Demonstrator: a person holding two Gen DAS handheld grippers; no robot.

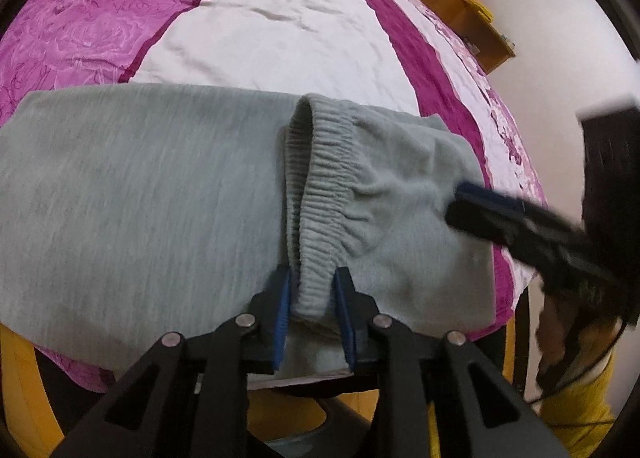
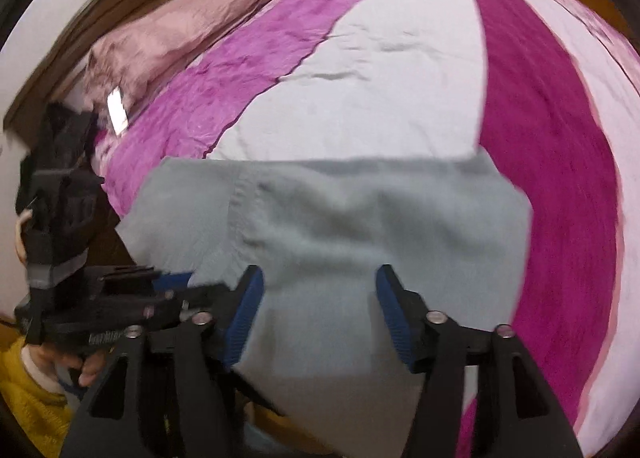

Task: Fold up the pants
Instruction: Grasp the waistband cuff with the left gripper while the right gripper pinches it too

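Observation:
Grey pants (image 1: 140, 194) lie folded across the near edge of a bed. Their ribbed elastic waistband (image 1: 320, 186) lies on top, running from the far side toward me. My left gripper (image 1: 312, 286) is shut on the near end of the waistband. My right gripper (image 2: 318, 290) is open, its blue pads (image 2: 390, 298) spread over the grey pants (image 2: 340, 218) near their front edge, holding nothing. In the left wrist view the right gripper (image 1: 464, 202) reaches in from the right over the pants. The left gripper (image 2: 176, 294) shows at the left of the right wrist view.
The bed has a bedspread (image 1: 280, 18) with pink, white and magenta stripes. A pink pillow (image 2: 168, 34) lies at the head. A wooden desk (image 1: 460, 6) stands along the far wall. The bed's wooden frame (image 1: 20, 378) runs below the front edge.

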